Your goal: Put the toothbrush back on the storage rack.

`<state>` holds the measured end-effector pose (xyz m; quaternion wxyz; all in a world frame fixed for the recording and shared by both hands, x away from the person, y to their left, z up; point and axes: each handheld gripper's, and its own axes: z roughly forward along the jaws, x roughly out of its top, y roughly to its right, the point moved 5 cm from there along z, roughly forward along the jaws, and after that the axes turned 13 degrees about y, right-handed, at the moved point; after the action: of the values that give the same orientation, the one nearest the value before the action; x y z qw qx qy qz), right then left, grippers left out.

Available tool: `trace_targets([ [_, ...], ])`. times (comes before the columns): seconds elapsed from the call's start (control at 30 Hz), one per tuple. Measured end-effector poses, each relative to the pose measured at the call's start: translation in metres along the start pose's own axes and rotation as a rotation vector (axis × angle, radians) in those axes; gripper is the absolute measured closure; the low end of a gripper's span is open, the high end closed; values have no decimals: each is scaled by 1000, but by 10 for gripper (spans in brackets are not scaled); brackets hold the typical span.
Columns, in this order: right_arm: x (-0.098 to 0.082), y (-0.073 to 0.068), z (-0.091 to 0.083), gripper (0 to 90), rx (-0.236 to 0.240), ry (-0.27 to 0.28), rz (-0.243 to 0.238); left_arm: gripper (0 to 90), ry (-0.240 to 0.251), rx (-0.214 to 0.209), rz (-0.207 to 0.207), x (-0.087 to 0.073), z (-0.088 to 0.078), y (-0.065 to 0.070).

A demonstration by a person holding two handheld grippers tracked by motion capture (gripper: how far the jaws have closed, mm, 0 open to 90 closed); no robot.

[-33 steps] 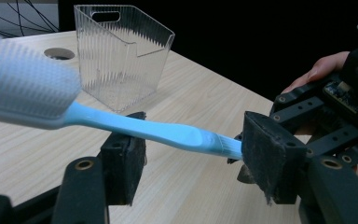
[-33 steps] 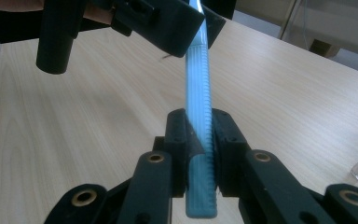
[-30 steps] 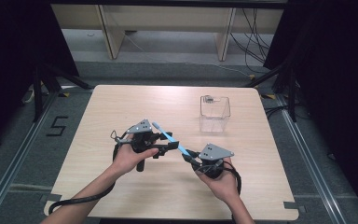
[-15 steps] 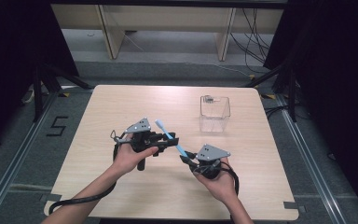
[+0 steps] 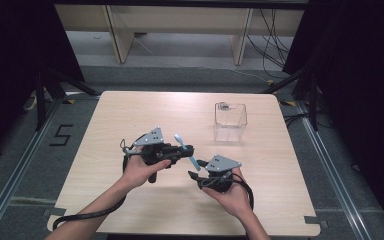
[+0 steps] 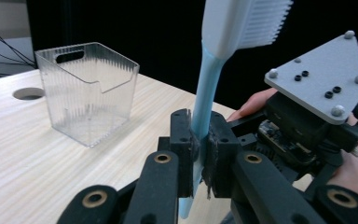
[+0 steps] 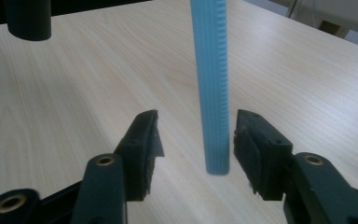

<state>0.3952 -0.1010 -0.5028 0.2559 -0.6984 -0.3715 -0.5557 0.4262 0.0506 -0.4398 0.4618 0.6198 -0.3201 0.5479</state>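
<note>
Above the near middle of the table, one blue toothbrush (image 5: 186, 150) passes from gripper to gripper.

The left gripper (image 6: 200, 154) has just closed and is clamped on the handle, bristle head uppermost; the right gripper (image 7: 196, 149) has just opened, its jaws apart either side of the handle's lower end, not touching it. One clear ribbed container (image 5: 230, 121) stands apart, beyond on the table (image 5: 130, 110).

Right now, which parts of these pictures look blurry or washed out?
Left gripper view: the toothbrush head blurs at the top edge, while the clear box stays sharp. Right gripper view: the table glares pale near the tool. High view: dark surroundings, evenly lit tabletop.
</note>
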Motion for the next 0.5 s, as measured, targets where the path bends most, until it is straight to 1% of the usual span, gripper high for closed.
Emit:
trace_targets([
  [0.03, 0, 0, -2, 482, 3, -12, 5, 828, 0, 6, 10, 1, -1, -1],
  [0.07, 1, -1, -3, 480, 1, -8, 8, 828, -2, 10, 16, 2, -2, -1],
  [0.1, 2, 0, -3, 478, -1, -4, 0, 828, -2, 10, 16, 2, -2, -1],
  [0.13, 2, 0, -4, 478, 2, -8, -3, 829, 0, 21, 27, 3, -2, -2],
  [0.17, 3, 0, -5, 478, -2, -7, -4, 829, 0, 21, 27, 3, -2, -2],
  [0.2, 3, -1, -6, 479, -7, -2, -1, 829, -2, 33, 34, 4, -4, -2],
  [0.33, 3, -1, -9, 486, -8, -9, 10, 830, -6, 40, 40, 5, -4, -4],
  [0.4, 3, 0, -10, 489, -14, -10, 7, 830, -8, 43, 43, 5, -4, -4],
  [0.43, 3, 0, -10, 500, -14, -1, 8, 830, -15, 49, 52, 5, -5, -4],
  [0.47, 3, 0, -11, 502, -5, -14, 11, 830, -21, 52, 58, 5, -5, -5],
  [0.5, 3, 0, -11, 502, -5, -14, 11, 830, -21, 52, 58, 5, -5, -5],
])
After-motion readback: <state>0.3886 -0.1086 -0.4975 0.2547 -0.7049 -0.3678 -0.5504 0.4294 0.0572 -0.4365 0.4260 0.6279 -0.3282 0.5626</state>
